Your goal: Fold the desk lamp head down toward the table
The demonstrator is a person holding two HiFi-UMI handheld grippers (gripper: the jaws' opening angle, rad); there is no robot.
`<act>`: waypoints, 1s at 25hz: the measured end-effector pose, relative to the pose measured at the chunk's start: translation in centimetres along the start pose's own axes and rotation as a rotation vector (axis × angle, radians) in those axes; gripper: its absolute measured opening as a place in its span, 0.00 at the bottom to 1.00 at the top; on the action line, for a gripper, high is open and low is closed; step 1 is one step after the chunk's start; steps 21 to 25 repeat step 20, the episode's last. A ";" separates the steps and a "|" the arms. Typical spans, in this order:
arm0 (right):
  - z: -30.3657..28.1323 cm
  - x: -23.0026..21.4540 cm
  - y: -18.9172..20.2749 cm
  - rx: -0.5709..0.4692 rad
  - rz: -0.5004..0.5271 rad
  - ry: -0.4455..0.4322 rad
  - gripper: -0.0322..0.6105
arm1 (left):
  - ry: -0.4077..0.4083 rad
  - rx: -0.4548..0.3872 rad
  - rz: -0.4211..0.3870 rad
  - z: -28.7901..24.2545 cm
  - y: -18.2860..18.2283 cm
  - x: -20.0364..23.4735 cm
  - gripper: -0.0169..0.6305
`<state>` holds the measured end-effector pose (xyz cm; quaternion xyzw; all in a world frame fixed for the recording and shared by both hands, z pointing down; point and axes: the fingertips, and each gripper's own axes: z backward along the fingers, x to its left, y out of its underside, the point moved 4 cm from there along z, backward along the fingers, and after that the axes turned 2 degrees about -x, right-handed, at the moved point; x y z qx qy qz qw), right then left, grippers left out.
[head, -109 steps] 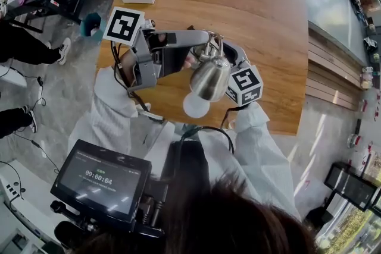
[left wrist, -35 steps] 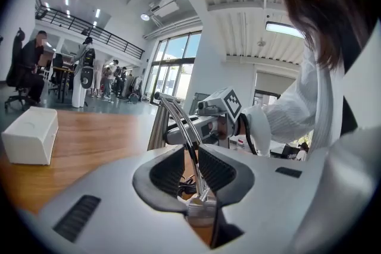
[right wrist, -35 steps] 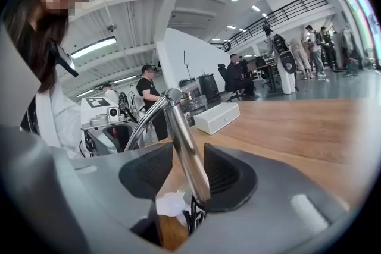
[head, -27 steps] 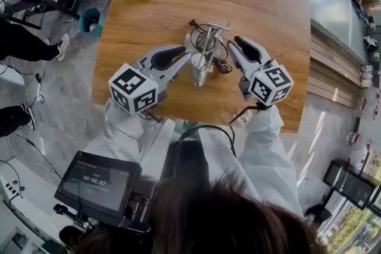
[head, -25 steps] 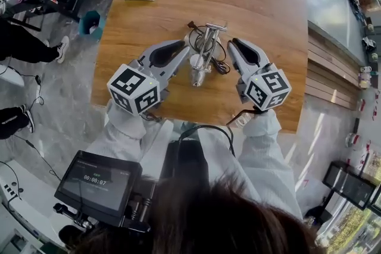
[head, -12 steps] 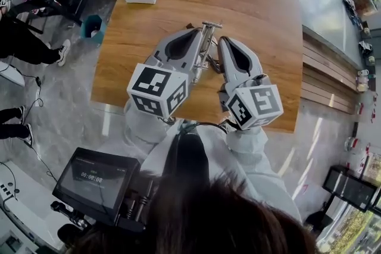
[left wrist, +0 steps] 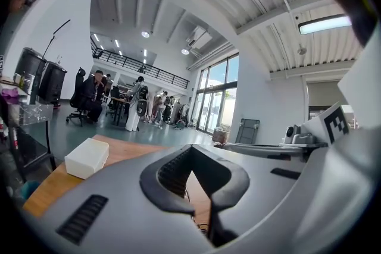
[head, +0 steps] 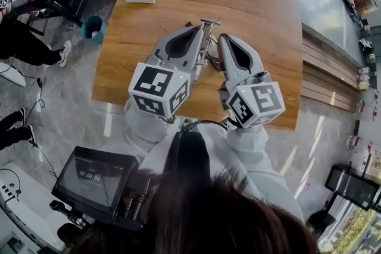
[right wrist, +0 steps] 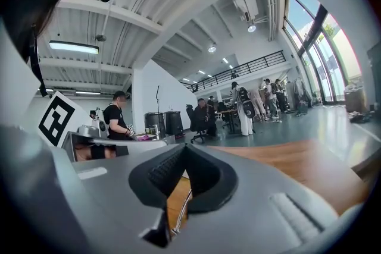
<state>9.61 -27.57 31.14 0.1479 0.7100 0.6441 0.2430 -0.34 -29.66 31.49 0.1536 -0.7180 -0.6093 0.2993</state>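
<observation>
On the wooden table (head: 262,21) of this open hall, the desk lamp (head: 209,22) lies low under your two tools; only its metal stem and crossbar show, and the head is hidden. Your left gripper (head: 193,33) and right gripper (head: 225,38) hover side by side above it, each claw pressed together on nothing. The fold looks finished to me, so next move both clear and check that the head sits down.
</observation>
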 end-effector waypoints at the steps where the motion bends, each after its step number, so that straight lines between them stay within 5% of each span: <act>1: -0.1 0.0 -0.1 0.000 0.002 -0.001 0.05 | 0.000 -0.001 -0.002 0.0 -0.1 0.0 0.03; 25: -0.3 0.2 0.1 0.008 0.004 -0.006 0.05 | 0.003 -0.003 0.013 -0.2 0.1 -0.1 0.03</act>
